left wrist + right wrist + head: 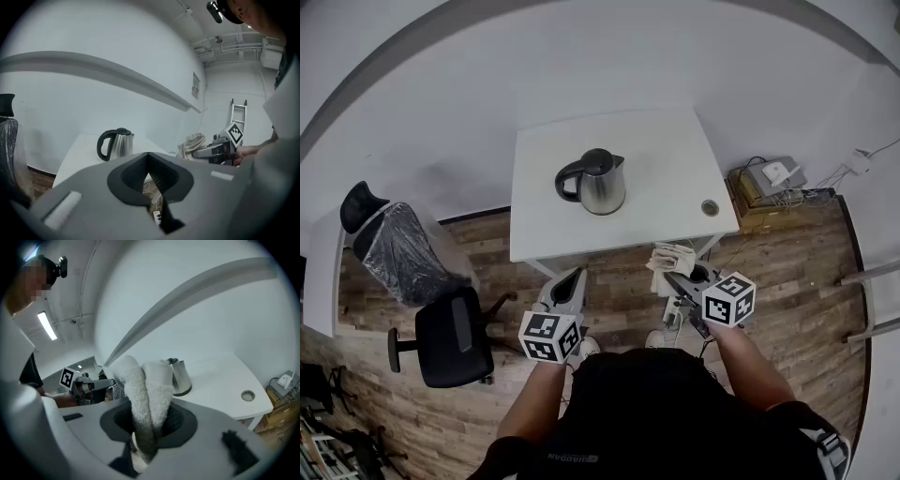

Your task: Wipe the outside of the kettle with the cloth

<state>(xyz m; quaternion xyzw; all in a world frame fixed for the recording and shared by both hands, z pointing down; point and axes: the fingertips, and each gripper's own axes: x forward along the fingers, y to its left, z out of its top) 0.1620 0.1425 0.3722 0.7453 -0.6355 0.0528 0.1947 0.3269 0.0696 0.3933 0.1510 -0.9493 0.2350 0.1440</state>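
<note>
A steel kettle (595, 182) with a black handle and lid stands upright near the middle of the white table (661, 220); it also shows in the left gripper view (115, 144) and behind the cloth in the right gripper view (180, 377). My right gripper (674, 272) is shut on a folded cream cloth (671, 258), which fills the jaws (149, 399), and hovers off the table's front edge. My left gripper (574, 279) is shut and empty, below the front edge, well short of the kettle.
A small round metal piece (710, 207) lies on the table's right side. A black office chair (450, 333) and a plastic-covered chair (394, 248) stand at the left. A box with cables (769, 187) sits on the floor at the right.
</note>
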